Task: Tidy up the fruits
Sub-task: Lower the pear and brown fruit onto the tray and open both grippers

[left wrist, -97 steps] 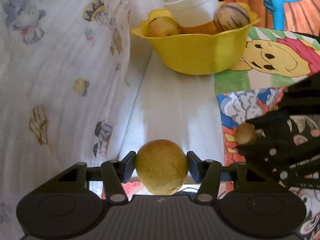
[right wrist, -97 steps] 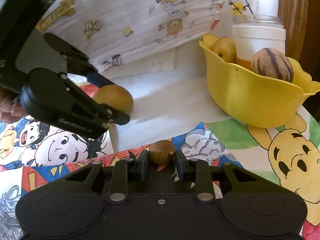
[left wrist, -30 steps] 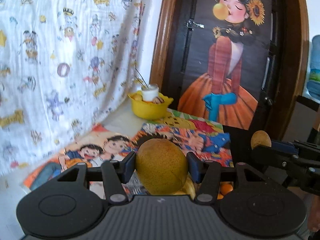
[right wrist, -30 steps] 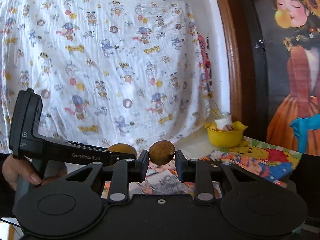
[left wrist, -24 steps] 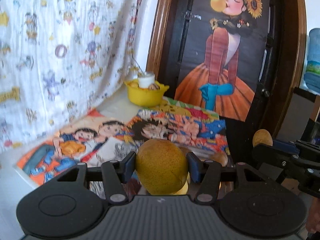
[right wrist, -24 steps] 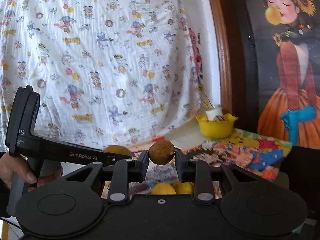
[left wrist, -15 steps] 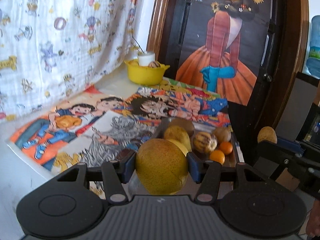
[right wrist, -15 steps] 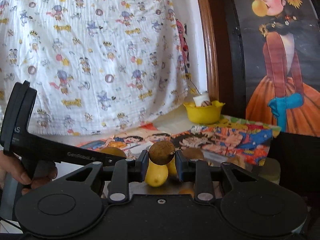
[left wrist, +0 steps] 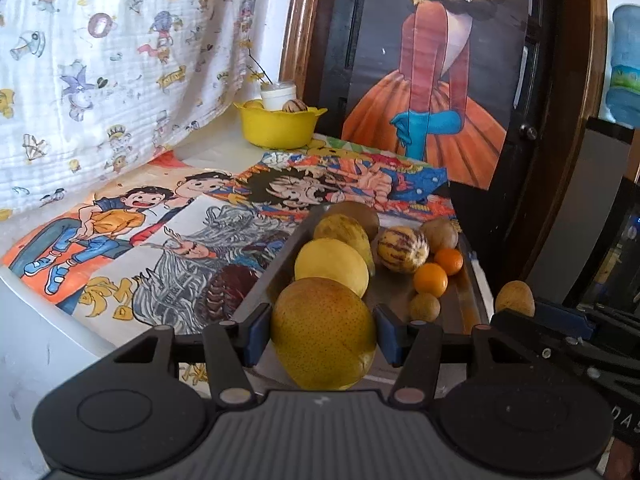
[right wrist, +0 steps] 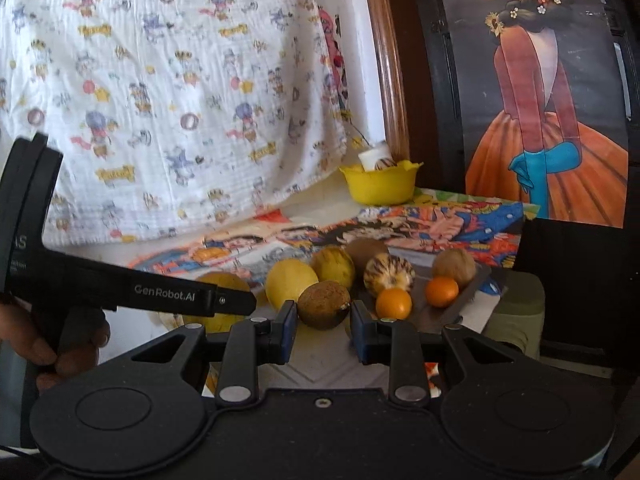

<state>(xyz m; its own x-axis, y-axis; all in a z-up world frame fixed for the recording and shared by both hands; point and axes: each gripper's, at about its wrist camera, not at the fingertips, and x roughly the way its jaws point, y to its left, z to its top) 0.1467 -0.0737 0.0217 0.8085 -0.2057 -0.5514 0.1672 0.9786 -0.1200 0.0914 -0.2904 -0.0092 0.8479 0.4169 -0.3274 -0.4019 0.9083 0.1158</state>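
Observation:
My left gripper point(left wrist: 320, 334) is shut on a large yellow-brown pear point(left wrist: 324, 332), held just above the near end of a metal tray point(left wrist: 460, 312). My right gripper point(right wrist: 323, 320) is shut on a small brown round fruit point(right wrist: 324, 309) in front of the same tray point(right wrist: 452, 308). The tray holds several fruits: a yellow lemon point(left wrist: 331, 266), a striped melon point(left wrist: 403, 249), two small oranges point(left wrist: 430, 279) and brown ones. In the left wrist view the right gripper's small fruit point(left wrist: 515, 298) shows at the right edge.
A yellow bowl point(left wrist: 278, 126) with a white jar and fruit stands at the table's far end by a patterned cloth. Cartoon posters point(left wrist: 120, 216) cover the table. A person's hand point(right wrist: 60, 344) grips the left tool. A dark door with a painted figure stands behind.
Both grippers have sunk toward the table with their fruits still held. The fruit tray, hidden or barely seen a second ago, now lies close under the fingers.

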